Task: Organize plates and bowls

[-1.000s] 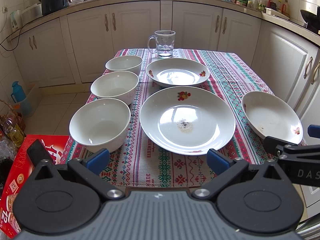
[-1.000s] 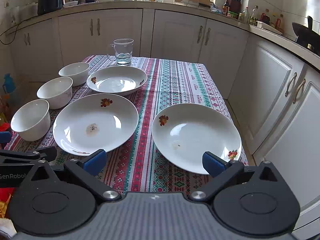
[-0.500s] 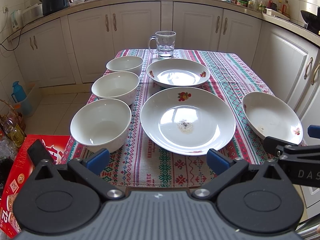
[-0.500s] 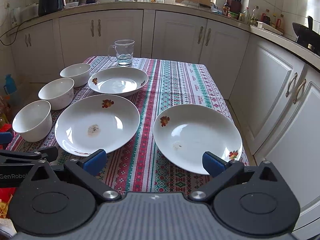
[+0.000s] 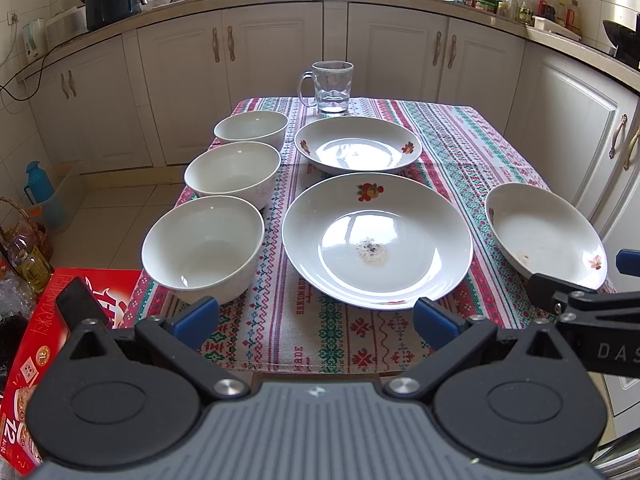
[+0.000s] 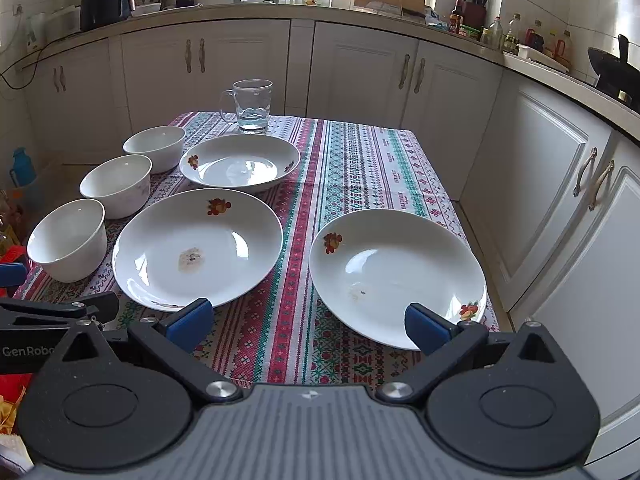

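Observation:
Three white bowls stand in a row on the table's left side: near bowl (image 5: 202, 248), middle bowl (image 5: 233, 173), far bowl (image 5: 251, 128). Three white floral plates lie to their right: a dirty centre plate (image 5: 376, 240), a far plate (image 5: 357, 143), and a right plate (image 6: 396, 272) near the right edge. My left gripper (image 5: 316, 322) is open and empty, just short of the table's front edge. My right gripper (image 6: 308, 322) is open and empty, in front of the right plate.
A glass mug (image 5: 332, 86) stands at the table's far end. The patterned tablecloth (image 5: 460, 140) covers the table. A red box (image 5: 36, 336) lies on the floor to the left. White cabinets (image 6: 540, 168) stand close on the right and behind.
Both grippers have eased slightly forward toward the table. Jaws stay open and nothing on the table has moved.

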The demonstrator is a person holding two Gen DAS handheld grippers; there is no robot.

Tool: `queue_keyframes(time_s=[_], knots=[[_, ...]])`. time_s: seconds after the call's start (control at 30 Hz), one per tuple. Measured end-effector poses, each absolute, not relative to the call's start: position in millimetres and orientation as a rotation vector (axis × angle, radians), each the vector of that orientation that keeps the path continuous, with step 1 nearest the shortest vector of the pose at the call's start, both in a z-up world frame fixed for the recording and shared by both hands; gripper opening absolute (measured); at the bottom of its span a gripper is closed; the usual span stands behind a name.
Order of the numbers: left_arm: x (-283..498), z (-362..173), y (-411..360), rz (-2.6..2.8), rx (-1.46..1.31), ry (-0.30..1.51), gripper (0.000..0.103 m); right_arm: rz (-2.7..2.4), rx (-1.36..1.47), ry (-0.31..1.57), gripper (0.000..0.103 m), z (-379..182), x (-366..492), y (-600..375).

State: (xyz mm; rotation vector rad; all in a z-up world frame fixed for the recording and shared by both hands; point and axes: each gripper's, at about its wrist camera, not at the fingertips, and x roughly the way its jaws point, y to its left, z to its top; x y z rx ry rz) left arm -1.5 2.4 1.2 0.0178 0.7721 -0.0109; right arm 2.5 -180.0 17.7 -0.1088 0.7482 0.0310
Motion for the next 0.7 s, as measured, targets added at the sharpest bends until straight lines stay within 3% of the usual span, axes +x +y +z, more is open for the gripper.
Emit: queue_keyframes(time_s=[0.7], knots=[[-2.3,0.8,4.2,-0.009,0.014,0.771,0.102,0.032,-0.106,0.747,0.103,17.3,2.4,-179.2]])
